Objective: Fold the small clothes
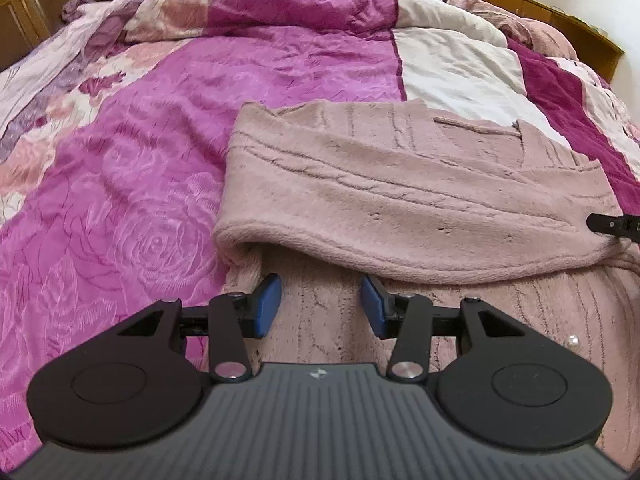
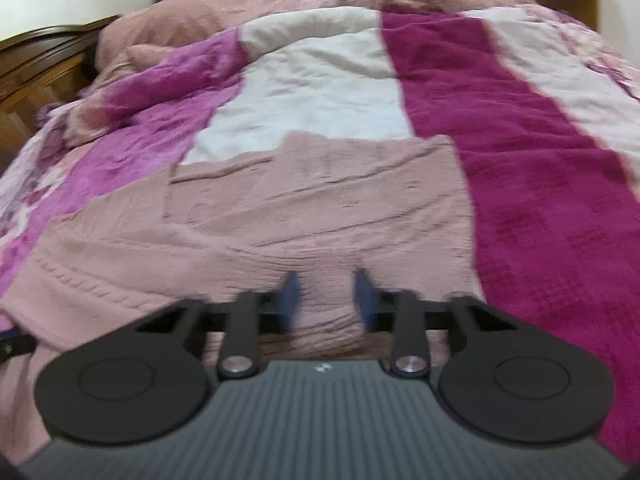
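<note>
1. Since the pink fleece garment [image 1: 400, 184] is spread flat on the magenta quilt [image 1: 160, 140] near the bed's front edge, both grippers come at it from the near side, angled down.
2. Its far part is already doubled back toward me. I reckon that's the first fold, with the rolled edge lying just ahead of the left gripper [image 1: 320, 284].
3. Left fingers [image 1: 269, 300] are well apart, gripping nothing, hovering over the bottom layer.
4. Right gripper [image 2: 328, 280] sits at the flap's right end. The view's blurry, but its pads are closer together with fleece bunched between them, so it looks pinched on the garment.
</note>
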`<act>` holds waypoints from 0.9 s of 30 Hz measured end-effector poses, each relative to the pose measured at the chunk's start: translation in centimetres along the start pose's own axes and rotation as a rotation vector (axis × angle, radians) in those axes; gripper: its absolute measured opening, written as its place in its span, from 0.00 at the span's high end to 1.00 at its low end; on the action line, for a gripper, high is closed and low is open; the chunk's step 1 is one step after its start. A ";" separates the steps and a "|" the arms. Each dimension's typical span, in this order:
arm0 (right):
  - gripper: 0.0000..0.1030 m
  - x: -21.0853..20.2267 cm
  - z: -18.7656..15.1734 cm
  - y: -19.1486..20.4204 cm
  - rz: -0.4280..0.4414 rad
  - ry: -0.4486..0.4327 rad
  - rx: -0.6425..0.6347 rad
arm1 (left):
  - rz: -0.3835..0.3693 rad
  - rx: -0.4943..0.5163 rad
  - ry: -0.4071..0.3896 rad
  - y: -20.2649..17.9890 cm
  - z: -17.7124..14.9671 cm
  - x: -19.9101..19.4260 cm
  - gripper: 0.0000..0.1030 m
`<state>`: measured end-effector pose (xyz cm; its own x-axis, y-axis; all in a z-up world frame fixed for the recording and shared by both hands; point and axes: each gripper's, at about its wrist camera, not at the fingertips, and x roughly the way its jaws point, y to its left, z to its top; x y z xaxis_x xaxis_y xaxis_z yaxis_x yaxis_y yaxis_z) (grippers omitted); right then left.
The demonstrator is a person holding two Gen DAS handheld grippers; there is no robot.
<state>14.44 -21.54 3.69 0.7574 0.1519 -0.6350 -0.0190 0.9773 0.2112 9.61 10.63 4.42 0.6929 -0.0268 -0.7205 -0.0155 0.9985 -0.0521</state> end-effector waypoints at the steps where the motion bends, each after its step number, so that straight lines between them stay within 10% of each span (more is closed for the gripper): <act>1: 0.87 -0.1 0.1 0.3 0.013 -0.002 -0.017 | 0.000 0.007 -0.007 -0.1 0.0 0.0 0.49; 12: 0.89 -5.7 4.4 0.1 -0.041 -0.322 -0.032 | 0.039 0.039 -0.010 -0.6 -0.5 1.4 0.49; 27: 0.85 1.3 1.5 -4.1 -0.152 -0.109 0.100 | 0.010 0.017 -0.006 -0.3 -0.2 0.2 0.49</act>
<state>16.47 -25.53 3.11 0.8129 -0.0180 -0.5821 0.1614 0.9673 0.1954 9.68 10.30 4.15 0.6971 -0.0170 -0.7167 -0.0098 0.9994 -0.0332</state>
